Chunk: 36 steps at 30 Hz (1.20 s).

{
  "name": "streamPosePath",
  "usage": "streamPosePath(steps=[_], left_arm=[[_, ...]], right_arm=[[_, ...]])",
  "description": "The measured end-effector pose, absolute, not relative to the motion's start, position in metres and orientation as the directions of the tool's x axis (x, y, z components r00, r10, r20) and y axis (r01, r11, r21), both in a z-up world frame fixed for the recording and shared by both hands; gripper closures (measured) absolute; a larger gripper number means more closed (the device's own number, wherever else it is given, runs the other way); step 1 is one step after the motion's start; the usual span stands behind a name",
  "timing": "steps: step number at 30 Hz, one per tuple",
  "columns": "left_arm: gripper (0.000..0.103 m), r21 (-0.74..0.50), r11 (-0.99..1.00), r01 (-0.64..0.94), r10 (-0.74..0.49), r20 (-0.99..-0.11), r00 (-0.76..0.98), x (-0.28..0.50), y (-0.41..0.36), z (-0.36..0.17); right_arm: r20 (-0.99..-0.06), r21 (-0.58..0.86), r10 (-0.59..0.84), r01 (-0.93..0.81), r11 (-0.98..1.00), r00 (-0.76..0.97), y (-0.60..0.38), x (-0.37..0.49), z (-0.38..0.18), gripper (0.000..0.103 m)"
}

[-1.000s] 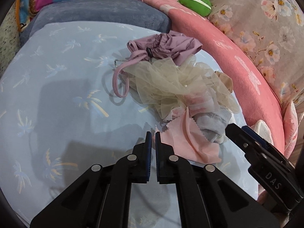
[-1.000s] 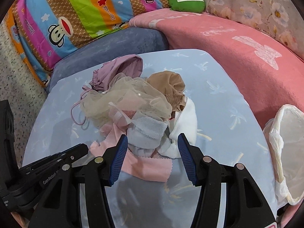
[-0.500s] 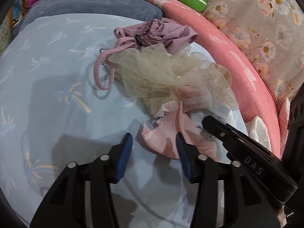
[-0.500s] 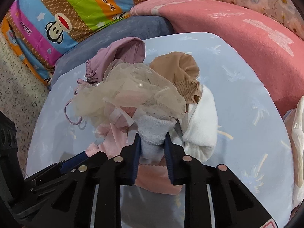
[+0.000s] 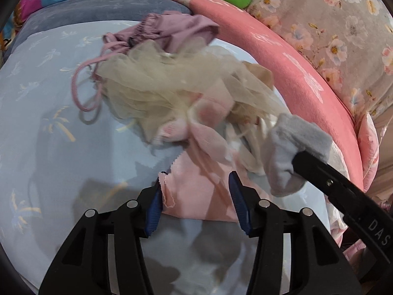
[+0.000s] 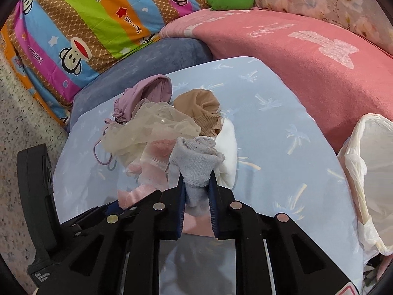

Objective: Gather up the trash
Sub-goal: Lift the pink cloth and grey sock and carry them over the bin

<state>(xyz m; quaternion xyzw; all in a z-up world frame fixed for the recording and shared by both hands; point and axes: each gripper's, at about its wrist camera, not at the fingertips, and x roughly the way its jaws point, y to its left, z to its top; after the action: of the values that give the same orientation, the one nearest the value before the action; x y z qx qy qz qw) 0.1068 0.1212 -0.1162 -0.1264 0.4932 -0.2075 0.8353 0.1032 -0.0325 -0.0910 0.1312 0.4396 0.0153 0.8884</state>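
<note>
light: bright, even | shadows: soft, under grippers | blur: left view | edges: fisheye-bent, dark corners

A pile of clothes (image 6: pixel 167 132) lies on the bed (image 6: pixel 282 147). Pillows (image 6: pixel 81 29) sit behind it, a bag (image 6: pixel 368 172) to its right.

Right gripper (image 6: pixel 196 184) clamped tight, left gripper (image 5: pixel 195 186) half-spread, jaws lately narrowing slightly.
</note>
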Motion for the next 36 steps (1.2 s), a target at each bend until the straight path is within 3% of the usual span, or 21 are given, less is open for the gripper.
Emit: streamPosePath(steps=[4,6,22,36], left_arm=[[0.092,-0.376,0.886,0.272,-0.460,-0.792,0.402,0.099,0.104,-0.119],[0.099,-0.359,0.891,0.280,-0.448,-0.795,0.408,0.097,0.101,-0.119],[0.100,-0.340,0.870,0.357,-0.485,-0.715,0.503,0.065,0.095,-0.051],[0.100,-0.310,0.789,0.530,-0.598,-0.587,0.546,0.045,0.028,0.024]], right_arm=[[-0.772,0.256,0.136,0.108,0.961,0.621,-0.043,0.095,-0.089,0.087],[-0.768,0.258,0.132,0.113,0.959,0.627,-0.048,0.091,-0.087,0.087],[-0.691,0.287,0.091,0.157,0.945,0.717,-0.097,0.047,-0.042,0.087],[-0.589,0.296,-0.008,0.225,0.928,0.808,-0.162,0.000,0.014,0.087]])
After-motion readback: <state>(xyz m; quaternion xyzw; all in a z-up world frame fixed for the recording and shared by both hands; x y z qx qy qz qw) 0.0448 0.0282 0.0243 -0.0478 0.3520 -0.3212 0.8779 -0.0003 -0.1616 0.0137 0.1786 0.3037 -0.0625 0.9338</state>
